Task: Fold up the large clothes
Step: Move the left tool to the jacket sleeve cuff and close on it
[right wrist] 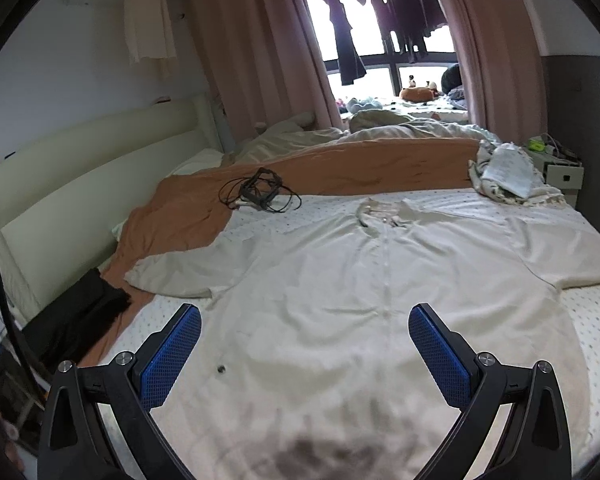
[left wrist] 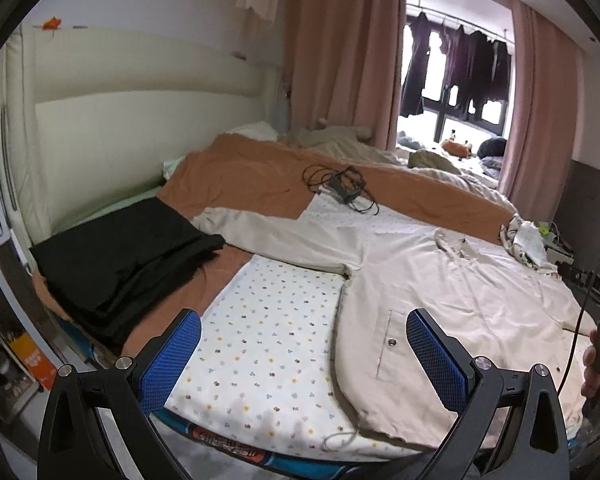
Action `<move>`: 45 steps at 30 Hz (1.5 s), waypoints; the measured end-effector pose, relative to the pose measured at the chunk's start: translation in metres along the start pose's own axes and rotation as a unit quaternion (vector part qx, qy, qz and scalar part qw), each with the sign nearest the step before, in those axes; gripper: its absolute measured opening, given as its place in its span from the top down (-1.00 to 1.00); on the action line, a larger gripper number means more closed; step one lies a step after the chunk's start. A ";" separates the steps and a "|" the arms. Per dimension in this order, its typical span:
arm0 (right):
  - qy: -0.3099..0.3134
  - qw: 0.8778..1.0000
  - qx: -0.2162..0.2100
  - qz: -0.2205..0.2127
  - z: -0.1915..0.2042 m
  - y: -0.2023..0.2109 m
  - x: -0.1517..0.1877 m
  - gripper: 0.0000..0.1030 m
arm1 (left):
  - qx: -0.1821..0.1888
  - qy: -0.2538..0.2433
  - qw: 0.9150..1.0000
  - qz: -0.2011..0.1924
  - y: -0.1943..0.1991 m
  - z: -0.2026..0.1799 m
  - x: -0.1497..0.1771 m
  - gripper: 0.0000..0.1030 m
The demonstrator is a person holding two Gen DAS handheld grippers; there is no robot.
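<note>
Garment: a large cream coat (right wrist: 380, 264) is laid flat on the dotted sheet (left wrist: 268, 320), filling the centre of the right wrist view.
Long axis: it runs from the hem at the bottom of the frame up to the collar (right wrist: 380, 210) at upper centre; the sleeves are spread toward the left and right edges of the frame.
Left view: the same coat (left wrist: 460, 292) is seen in the right half of the frame, one sleeve stretched toward centre left.
Edges: the hem is seen close to the mattress edge at the bottom of the left view; a snap pocket (left wrist: 392, 342) lies near it.
Open room: bare dotted sheet is left at lower centre of the left view; a folded black garment (left wrist: 120, 264) lies at centre left, a tangled cable (left wrist: 340, 184) above centre on the orange blanket (left wrist: 252, 176).
Left gripper (left wrist: 303, 354): fingers are held wide apart above the sheet and hem; nothing is held.
Right gripper (right wrist: 304, 354): fingers are held wide apart over the lower coat; nothing is gripped.
</note>
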State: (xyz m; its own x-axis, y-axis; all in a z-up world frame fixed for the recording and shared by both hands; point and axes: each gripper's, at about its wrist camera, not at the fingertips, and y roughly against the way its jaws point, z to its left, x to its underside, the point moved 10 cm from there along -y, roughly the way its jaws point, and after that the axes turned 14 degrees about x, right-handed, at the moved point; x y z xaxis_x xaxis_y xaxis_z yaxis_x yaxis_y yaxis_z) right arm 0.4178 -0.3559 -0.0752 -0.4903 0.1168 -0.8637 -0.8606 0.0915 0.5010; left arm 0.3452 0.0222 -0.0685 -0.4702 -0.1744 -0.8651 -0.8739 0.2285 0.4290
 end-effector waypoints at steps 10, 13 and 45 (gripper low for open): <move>0.036 0.998 -0.043 -0.002 0.075 -0.054 -0.044 -1.00 | -0.025 0.026 0.999 0.028 -0.053 0.032 -0.015 -0.96; 0.046 0.997 -0.055 0.004 0.097 -0.071 -0.054 -1.00 | -0.027 0.037 0.998 0.030 -0.069 0.045 -0.026 -0.90; 0.008 0.991 -0.005 0.134 0.076 -0.238 0.025 -1.00 | -0.049 0.138 0.968 0.206 -0.364 0.130 -0.014 -0.33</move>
State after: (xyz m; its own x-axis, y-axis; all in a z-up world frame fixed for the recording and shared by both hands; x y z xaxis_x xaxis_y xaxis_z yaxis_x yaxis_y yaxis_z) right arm 0.6209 -0.3001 -0.2125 -0.7037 0.1191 -0.7005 -0.7005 0.0487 0.7120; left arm 0.6863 0.0657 -0.2464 -0.7841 -0.3403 -0.5190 -0.6066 0.2434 0.7569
